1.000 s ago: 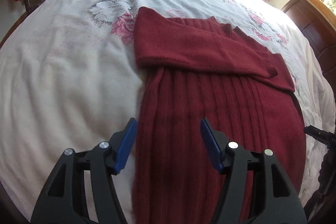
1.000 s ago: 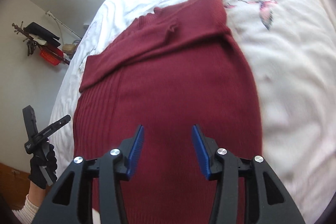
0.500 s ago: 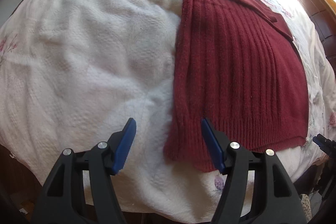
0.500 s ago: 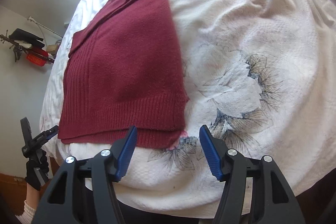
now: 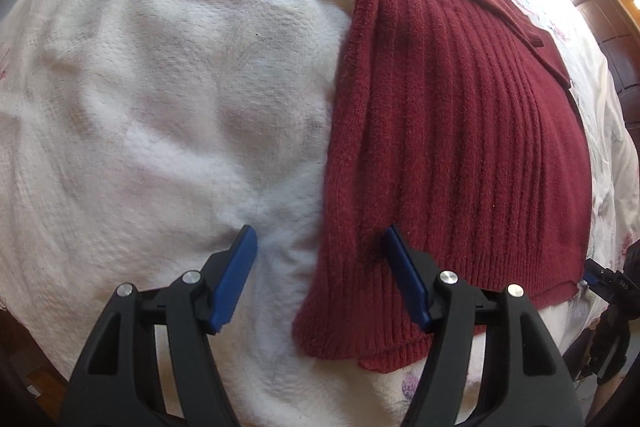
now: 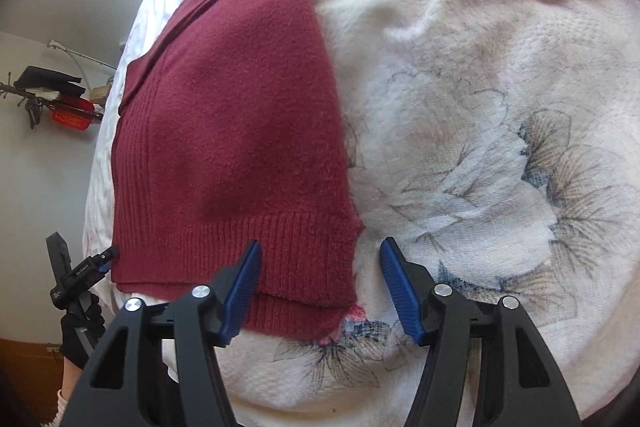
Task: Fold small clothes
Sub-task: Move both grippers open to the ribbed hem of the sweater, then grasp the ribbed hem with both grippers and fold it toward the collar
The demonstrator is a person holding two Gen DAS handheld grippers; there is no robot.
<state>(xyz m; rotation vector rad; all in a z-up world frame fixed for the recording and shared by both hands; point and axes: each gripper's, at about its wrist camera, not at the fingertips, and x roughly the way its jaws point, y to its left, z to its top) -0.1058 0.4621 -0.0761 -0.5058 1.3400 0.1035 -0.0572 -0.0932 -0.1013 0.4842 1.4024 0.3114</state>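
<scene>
while the red sweater (image 5: 460,131) lies flat on the bedspread (image 5: 160,87), left gripper (image 5: 320,267) and right gripper (image 6: 320,279) gape wide at its hem corners, gripping nothing.

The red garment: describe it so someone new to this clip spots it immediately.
A white floral bedspread covers the bed. Near its front edge lies the dark red ribbed sweater, flat, sleeves folded across its top. It is the only garment and only solid colour there.

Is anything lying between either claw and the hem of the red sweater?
Nothing visible does. The left claw is open around the red sweater at its near left hem corner; the right claw is open around the near right corner. Only the bare white bedspread surrounds them.
</scene>
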